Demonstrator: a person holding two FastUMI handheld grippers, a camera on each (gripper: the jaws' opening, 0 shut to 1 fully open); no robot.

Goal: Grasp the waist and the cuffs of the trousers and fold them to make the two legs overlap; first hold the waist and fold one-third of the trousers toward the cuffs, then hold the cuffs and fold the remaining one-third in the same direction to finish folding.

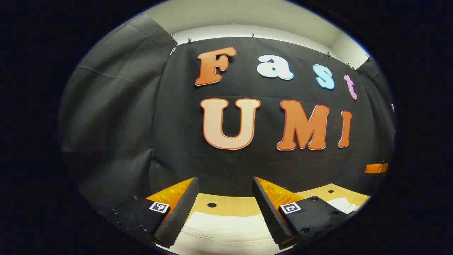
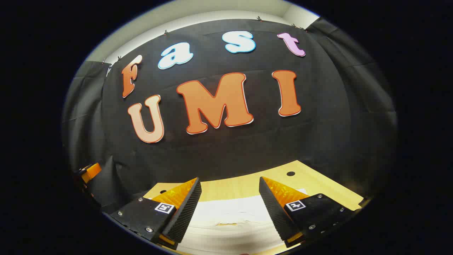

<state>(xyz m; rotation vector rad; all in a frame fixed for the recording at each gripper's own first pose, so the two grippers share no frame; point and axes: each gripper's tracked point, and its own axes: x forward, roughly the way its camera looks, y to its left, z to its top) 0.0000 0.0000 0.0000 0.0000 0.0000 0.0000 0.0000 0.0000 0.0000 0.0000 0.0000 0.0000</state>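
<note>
Trousers (image 1: 226, 230) below left gripper (image 1: 225, 184); jaws apart, clear of cloth.

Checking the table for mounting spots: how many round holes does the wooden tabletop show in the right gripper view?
2: one hole at the far right of the tabletop, one at the far left beside the hand-held gripper's finger. The trousers may hide more.

- Left gripper (image 1: 225, 184): fingers spread wide apart, pointing toward 12 o'clock, holding nothing.
- Right gripper (image 2: 230, 184): fingers likewise parted, pointing toward 12 o'clock, holding nothing.
</note>
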